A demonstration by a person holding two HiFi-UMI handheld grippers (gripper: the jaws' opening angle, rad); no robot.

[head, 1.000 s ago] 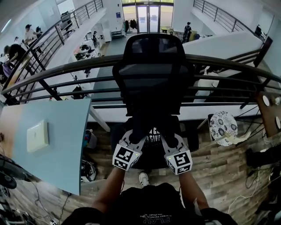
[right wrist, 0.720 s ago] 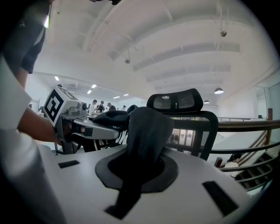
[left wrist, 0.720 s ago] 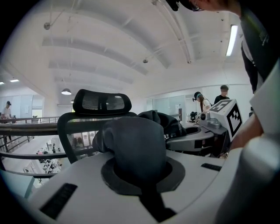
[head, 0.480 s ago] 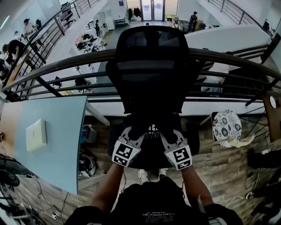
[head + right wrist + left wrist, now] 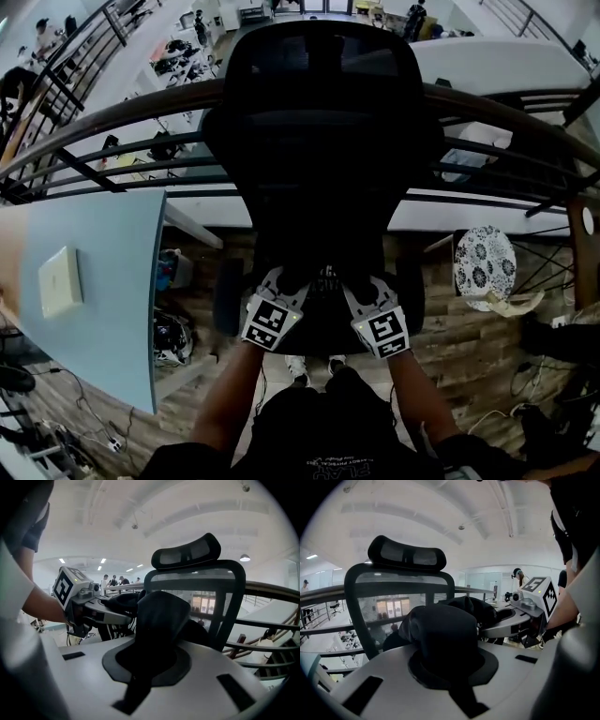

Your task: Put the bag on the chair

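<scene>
A black mesh office chair [image 5: 319, 122] faces me, its seat [image 5: 323, 330] just in front of my legs. Above the seat hangs a black bag [image 5: 326, 278] with white print. My left gripper [image 5: 285, 278] and my right gripper [image 5: 362, 283] are each shut on a side of it. In the left gripper view, black bag fabric [image 5: 440, 634] bulges out of the jaws, with the chair back [image 5: 393, 602] behind it and the right gripper's cube [image 5: 541, 592] to the right. The right gripper view shows the bag fabric [image 5: 159, 616] pinched the same way, the chair back [image 5: 201, 588] behind.
A light blue table [image 5: 103, 309] with a white box [image 5: 58, 279] on it stands at the left. A dark curved railing [image 5: 103, 136] runs behind the chair, over a lower floor with people. A round patterned stool [image 5: 485, 266] stands at the right. Cables lie on the wooden floor.
The chair has come closer and fills more of the head view. Both grippers stay shut on the bag, a little lower over the seat.
</scene>
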